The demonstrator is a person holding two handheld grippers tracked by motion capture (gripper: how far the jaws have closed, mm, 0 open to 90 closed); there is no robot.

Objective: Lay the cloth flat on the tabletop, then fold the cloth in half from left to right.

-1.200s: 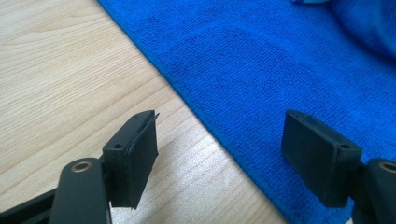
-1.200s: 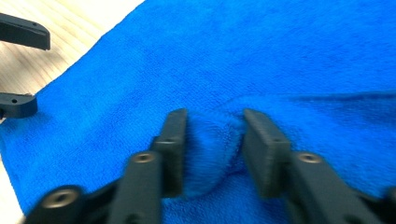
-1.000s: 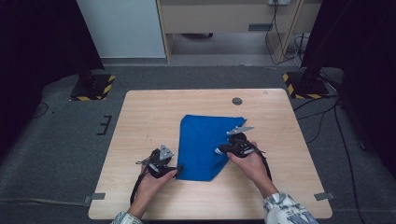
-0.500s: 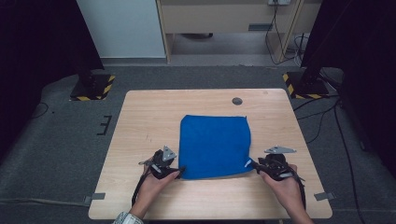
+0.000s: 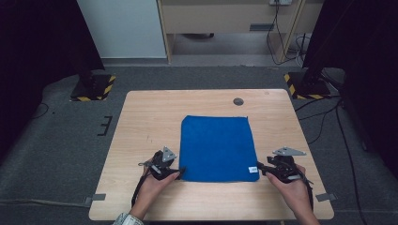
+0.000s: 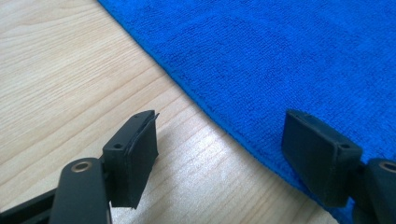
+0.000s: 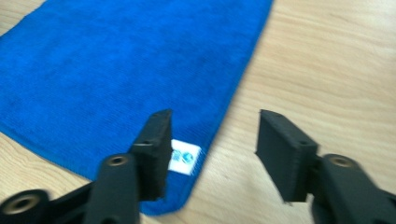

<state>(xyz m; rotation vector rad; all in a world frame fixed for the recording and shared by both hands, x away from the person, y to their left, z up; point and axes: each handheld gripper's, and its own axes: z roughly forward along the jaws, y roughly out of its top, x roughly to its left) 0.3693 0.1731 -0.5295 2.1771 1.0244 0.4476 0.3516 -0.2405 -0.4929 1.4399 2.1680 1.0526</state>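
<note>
Near the table's [image 5: 141, 122] front edge, blue microfiber cloth [image 5: 217, 147] lies spread flat. Right gripper [image 5: 261, 169], jaws just opening, has released its labelled corner; left gripper [image 5: 179, 172] spread, straddling the opposite corner's hem; unfolding appears complete.

Light wooden table [image 5: 141, 122], blue cloth [image 5: 217, 147] spread flat, centred near its front edge

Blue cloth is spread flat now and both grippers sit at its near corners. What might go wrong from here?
1. The right gripper, whose jaws have just been opening, has one pad by the white label of the blue terry cloth; pulling away could drag that corner.
2. The left gripper is open astride the cloth's hem; closing there may pinch only the edge and wrinkle the flat cloth.
</note>
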